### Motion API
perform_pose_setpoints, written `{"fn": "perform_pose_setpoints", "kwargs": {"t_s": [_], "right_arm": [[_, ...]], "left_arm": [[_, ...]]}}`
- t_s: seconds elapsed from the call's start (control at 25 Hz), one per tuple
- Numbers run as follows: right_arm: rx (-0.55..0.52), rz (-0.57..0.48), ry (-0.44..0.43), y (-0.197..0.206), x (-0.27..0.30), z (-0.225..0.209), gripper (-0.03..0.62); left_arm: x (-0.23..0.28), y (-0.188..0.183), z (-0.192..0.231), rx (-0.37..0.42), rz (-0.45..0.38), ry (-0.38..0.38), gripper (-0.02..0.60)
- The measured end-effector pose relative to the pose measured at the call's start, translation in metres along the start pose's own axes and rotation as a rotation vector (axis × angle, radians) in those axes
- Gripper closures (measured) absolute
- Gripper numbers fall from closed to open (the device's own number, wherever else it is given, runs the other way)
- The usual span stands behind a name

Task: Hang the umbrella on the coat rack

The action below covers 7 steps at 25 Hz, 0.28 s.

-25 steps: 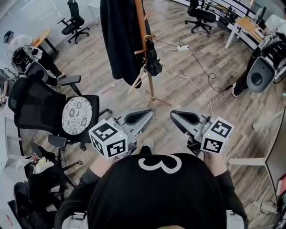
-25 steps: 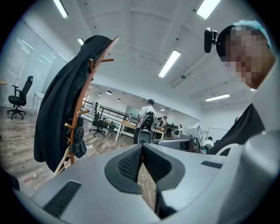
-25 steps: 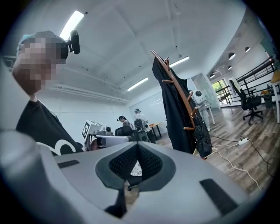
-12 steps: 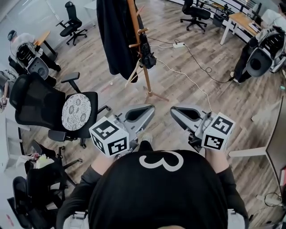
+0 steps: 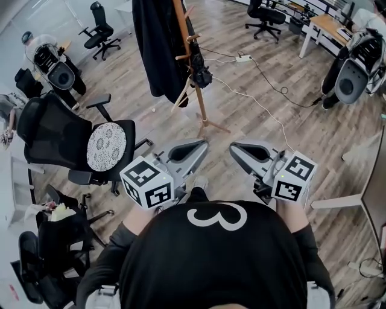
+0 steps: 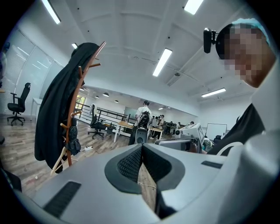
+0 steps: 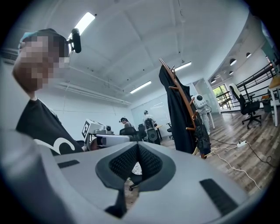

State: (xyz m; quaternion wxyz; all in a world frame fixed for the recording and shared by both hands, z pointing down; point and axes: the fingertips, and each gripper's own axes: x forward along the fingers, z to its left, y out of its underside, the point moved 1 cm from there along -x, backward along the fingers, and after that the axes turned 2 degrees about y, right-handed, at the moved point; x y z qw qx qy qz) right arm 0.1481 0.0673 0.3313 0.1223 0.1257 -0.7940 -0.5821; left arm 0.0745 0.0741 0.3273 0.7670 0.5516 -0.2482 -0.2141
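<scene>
The left gripper point(image 5: 192, 152) and right gripper point(image 5: 247, 154) are pressed together, empty, short of the rack point(image 5: 195, 96), where the umbrella point(image 5: 199, 73) hangs beside a coat point(image 5: 158, 48).

Pale wood-plank floor point(image 5: 253, 127) throughout the head view. At left middle, a black mesh office chair point(image 5: 45, 136) with a round patterned cushion point(image 5: 106, 146) on its seat. Another black swivel chair point(image 5: 98, 27) at upper left, a third chair point(image 5: 265, 15) along the top edge right of centre. In the upper right corner, a wood-topped desk point(image 5: 330, 27) on white legs. Near top centre, a white power strip point(image 5: 244, 58) on the floor, with a white cable point(image 5: 259, 107) trailing toward lower right. In the left gripper view, white ceiling point(image 6: 131, 30) with long strip lights point(image 6: 162, 61), glazed wall point(image 6: 19, 74) at far left, black railing point(image 6: 107, 114) in the distance.
</scene>
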Motion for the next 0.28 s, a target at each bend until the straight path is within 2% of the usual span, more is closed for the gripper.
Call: {"fn": "perform_pose_setpoints", "kwargs": {"t_s": [0.28], "right_arm": [[0.088,-0.050,-0.078,-0.003,0.001,0.014,0.568]], "left_arm": [[-0.010,0.003,-0.005,0.003,0.005,-0.009,0.565]]}}
